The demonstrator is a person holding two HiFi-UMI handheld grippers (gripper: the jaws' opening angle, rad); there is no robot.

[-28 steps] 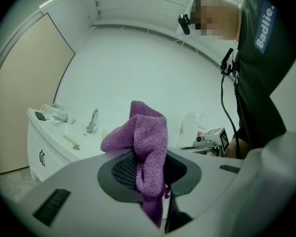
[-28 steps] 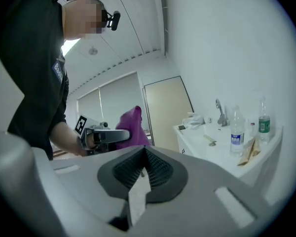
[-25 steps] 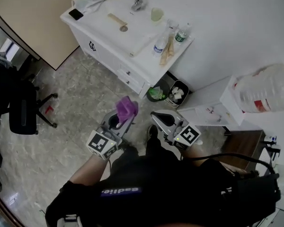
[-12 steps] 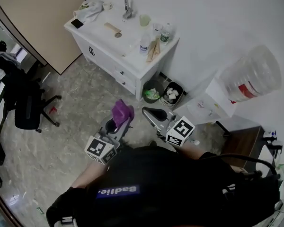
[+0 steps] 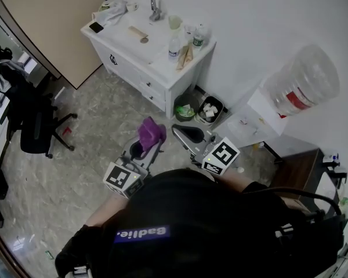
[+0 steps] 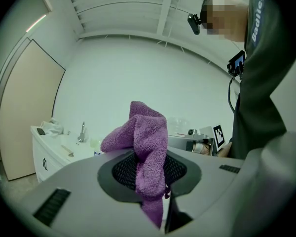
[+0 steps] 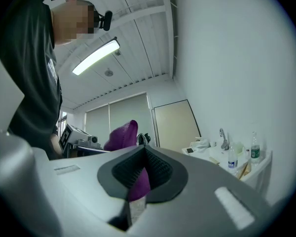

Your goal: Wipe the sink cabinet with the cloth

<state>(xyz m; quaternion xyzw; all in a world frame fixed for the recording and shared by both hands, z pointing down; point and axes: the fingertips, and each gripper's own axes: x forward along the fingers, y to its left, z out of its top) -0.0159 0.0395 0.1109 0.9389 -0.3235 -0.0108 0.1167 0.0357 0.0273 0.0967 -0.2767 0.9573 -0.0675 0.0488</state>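
The left gripper (image 6: 149,163) has its jaws clamped on the purple cloth (image 6: 145,130), which bunches up above the pads and hangs a strip down between them. It is held low in front of the person's body, left forearm (image 5: 101,212) reaching forward, jaws aimed at the far wall. Just to its right, apart from it, the right gripper (image 7: 145,154) sits at about the same height on a forearm that is also stretched forward. Its jaws are pressed together with nothing held; the purple seen in the gap beneath their tips is the cloth beyond them.

Well beyond both, at the far side of the room against the wall, stands the white sink cabinet (image 5: 133,68), with a faucet (image 5: 155,9) and bottles (image 5: 174,48) on top. Two small bins (image 5: 188,108) stand on the floor by its right end. An office chair (image 5: 29,120) stands at the far left.
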